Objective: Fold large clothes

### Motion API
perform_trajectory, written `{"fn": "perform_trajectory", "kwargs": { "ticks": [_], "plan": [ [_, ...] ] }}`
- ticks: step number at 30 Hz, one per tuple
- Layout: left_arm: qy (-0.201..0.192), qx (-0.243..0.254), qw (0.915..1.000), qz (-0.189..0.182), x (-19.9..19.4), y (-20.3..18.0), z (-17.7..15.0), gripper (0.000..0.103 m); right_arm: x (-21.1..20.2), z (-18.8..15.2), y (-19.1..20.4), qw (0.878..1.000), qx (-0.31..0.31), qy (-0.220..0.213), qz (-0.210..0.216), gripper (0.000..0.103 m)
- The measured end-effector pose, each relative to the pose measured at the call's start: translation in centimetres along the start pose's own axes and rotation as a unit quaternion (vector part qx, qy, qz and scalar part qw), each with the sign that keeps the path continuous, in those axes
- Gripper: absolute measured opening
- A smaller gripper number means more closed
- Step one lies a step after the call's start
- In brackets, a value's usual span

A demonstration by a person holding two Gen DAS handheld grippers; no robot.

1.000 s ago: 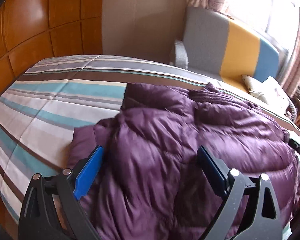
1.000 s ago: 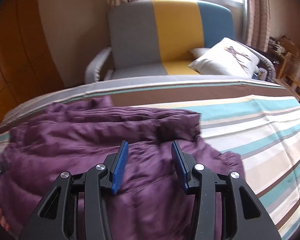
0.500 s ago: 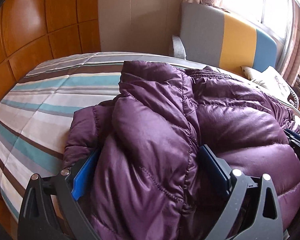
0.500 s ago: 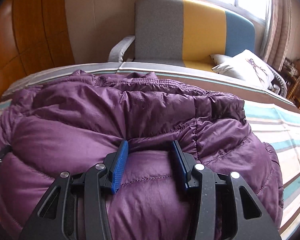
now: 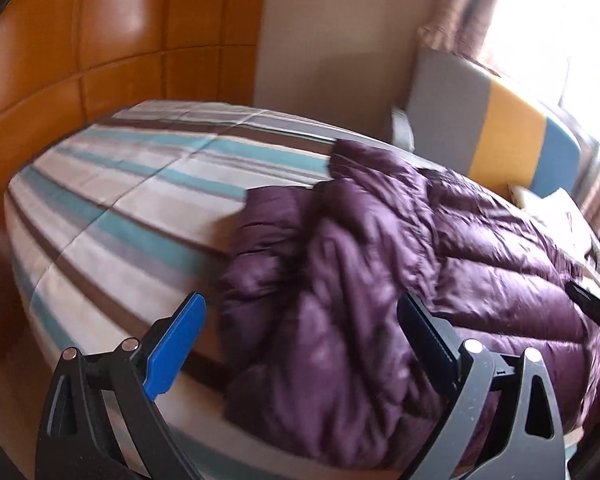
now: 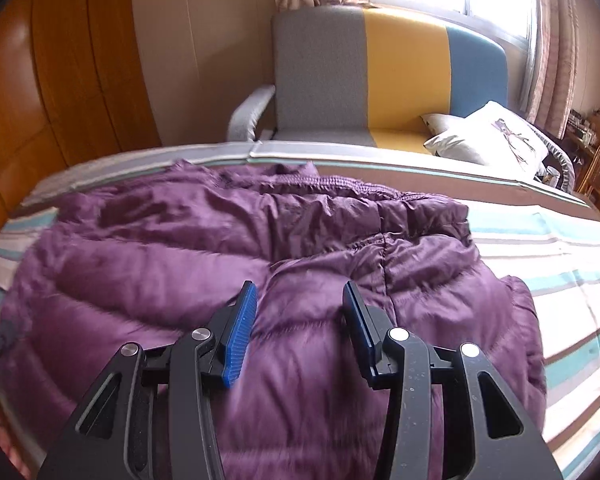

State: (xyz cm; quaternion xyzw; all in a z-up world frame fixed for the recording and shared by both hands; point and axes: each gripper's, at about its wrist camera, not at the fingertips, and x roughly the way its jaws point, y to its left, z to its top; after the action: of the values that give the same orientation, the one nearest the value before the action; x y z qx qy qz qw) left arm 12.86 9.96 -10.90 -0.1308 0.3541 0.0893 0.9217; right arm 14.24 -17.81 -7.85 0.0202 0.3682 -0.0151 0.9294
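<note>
- Right wrist view: right hand-held gripper (image 6: 298, 330) hovers half-spread, empty, above the purple down jacket (image 6: 204, 264) on the bed (image 6: 548, 264).
- Left hand-held gripper (image 5: 300, 340) gapes wide, empty.
- Jacket looks puffy, light, slippery; pinch a hem.

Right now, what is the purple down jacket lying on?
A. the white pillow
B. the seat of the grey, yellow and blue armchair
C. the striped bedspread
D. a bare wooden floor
C: in the right wrist view the purple down jacket is spread across the striped bedspread, while the armchair and the pillow sit beyond the bed's far edge.
</note>
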Motion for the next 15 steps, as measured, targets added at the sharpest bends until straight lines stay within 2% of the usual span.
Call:
{"fn": "perform_trajectory", "kwargs": {
  "ticks": [4, 6, 7, 10, 12, 15],
  "plan": [
    [0.032, -0.04, 0.9985, -0.018, 0.6, 1.4, -0.3, 0.095, -2.6, -0.9, 0.0, 0.999, 0.017, -0.007, 0.03, 0.045],
    [0.039, -0.042, 0.9979, -0.032, 0.4, 1.4, -0.7, 0.088, -3.5, -1.5, 0.2, 0.999, 0.023, -0.006, 0.041, 0.044],
    [0.042, -0.039, 0.9976, -0.039, 0.4, 1.2, -0.8, 0.086, -3.8, -1.7, 0.3, 0.999, 0.025, -0.007, 0.044, 0.034],
    [0.056, -0.04, 0.9959, -0.059, 0.2, 0.7, -1.2, 0.08, -4.8, -2.8, 1.0, 0.998, 0.015, -0.004, 0.056, 0.021],
    [0.066, -0.054, 0.9937, -0.072, -0.1, 0.8, -1.6, 0.078, -5.2, -3.2, 1.2, 0.998, 0.007, -0.004, 0.059, 0.017],
    [0.075, -0.075, 0.9901, -0.091, -0.3, 1.0, -1.9, 0.078, -5.3, -3.6, 1.1, 0.997, 0.02, 0.002, 0.077, 0.017]
  ]
}}
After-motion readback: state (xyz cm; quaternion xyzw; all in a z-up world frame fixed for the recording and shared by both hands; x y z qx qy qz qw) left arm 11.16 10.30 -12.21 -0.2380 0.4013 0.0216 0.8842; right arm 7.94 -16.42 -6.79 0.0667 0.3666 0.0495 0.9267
